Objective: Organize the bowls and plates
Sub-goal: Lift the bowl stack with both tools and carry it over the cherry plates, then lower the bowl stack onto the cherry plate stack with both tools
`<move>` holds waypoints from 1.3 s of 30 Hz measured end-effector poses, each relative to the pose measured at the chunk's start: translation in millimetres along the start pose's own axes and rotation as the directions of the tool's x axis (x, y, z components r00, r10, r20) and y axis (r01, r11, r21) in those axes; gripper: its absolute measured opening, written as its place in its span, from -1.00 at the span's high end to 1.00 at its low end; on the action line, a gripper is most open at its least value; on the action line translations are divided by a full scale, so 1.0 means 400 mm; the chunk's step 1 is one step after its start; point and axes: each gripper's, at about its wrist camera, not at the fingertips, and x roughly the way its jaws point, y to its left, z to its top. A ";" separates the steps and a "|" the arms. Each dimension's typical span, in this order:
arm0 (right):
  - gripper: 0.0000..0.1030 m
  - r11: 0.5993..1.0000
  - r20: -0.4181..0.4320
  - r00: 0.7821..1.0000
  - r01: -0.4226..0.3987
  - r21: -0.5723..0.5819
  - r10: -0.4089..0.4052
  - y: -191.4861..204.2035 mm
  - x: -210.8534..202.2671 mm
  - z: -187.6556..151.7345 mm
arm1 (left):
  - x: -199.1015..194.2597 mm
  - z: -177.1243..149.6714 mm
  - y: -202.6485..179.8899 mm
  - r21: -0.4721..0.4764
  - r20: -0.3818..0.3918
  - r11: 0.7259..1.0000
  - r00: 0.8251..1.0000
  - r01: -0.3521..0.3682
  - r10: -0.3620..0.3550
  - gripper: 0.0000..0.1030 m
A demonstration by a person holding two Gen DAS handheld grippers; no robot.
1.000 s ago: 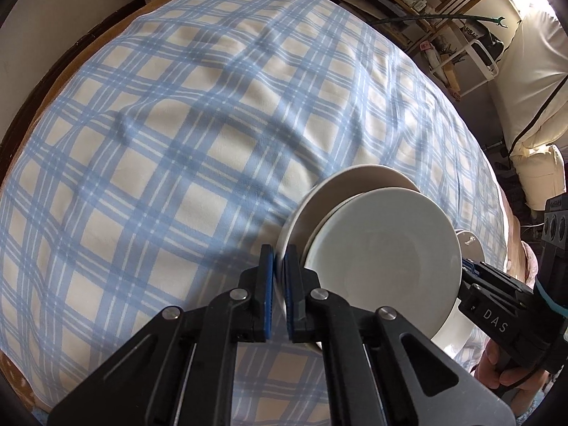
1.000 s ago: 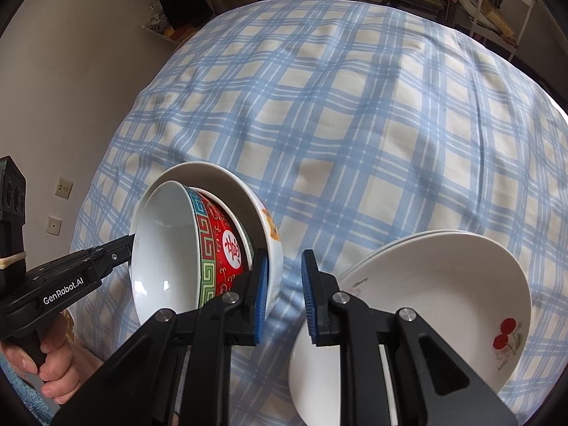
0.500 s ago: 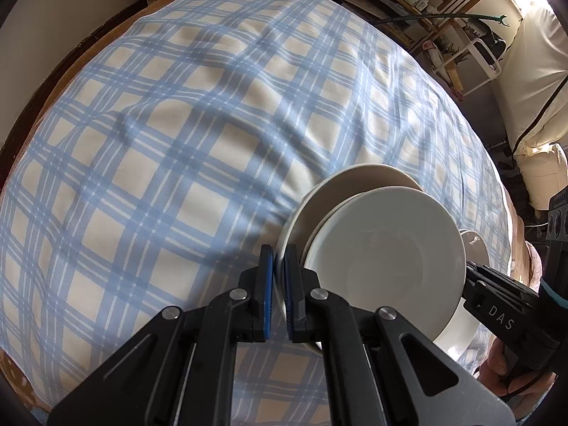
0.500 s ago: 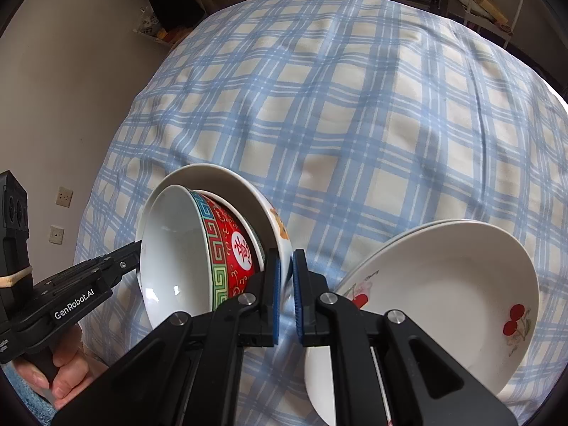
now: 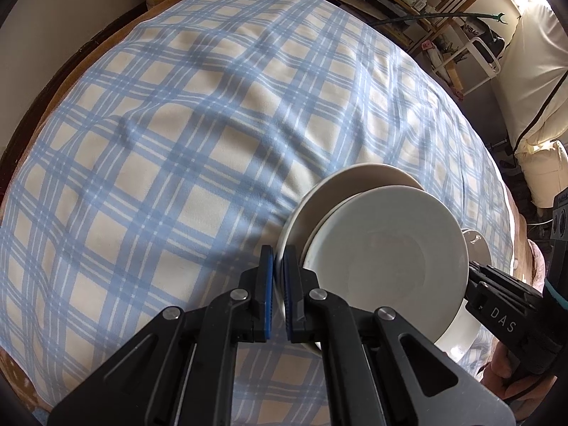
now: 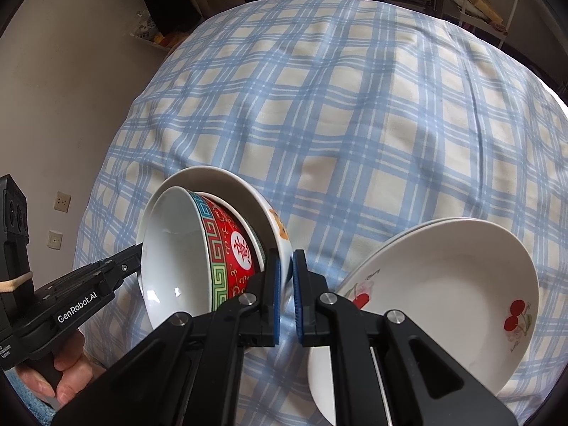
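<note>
Two stacks were in our grip at once, both above a bed spread with a blue plaid cloth (image 5: pixel 170 149). We had the left hand-held gripper (image 5: pixel 276 284) pinching the near rim of the larger plate (image 5: pixel 330 191), with a smaller plate (image 5: pixel 387 248) lying on top of it and tilted toward the camera. We had the right hand-held gripper (image 6: pixel 287 284) pinching the wall of the outer bowl (image 6: pixel 245 191), which carried a red patterned bowl (image 6: pixel 230 248) nested inside, both tipped on their side. To the right of it the cherry plates (image 6: pixel 443 284) appeared from the right wrist view as a stack of two.

We judged all of this glazed ware to be stiff, heavy for a rim pinch, slick and breakable. The loose inner pieces were held only by their own weight, so a steep tilt could let them slide out. We thought the safest hold was deep over the rim, pads flat on both faces, and the stack kept level. The soft bed would cushion a fall but would set things down unevenly.
</note>
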 end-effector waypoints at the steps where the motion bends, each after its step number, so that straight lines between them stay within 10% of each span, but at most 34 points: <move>1: 0.81 1.000 -0.005 1.000 0.003 -0.012 -0.003 0.002 -0.002 0.001 | -0.003 0.000 -0.006 0.013 0.000 1.000 1.000 -0.012 0.012 0.94; 25: 0.83 1.000 0.054 0.998 -0.007 0.022 0.006 -0.031 -0.154 0.000 | -0.128 0.006 -0.128 0.099 0.067 0.995 0.998 -0.015 0.008 0.95; 39: 0.83 0.992 0.083 0.995 0.037 0.118 -0.047 -0.209 -0.254 -0.099 | -0.084 -0.075 -0.342 0.223 -0.005 0.975 1.000 0.011 -0.010 0.95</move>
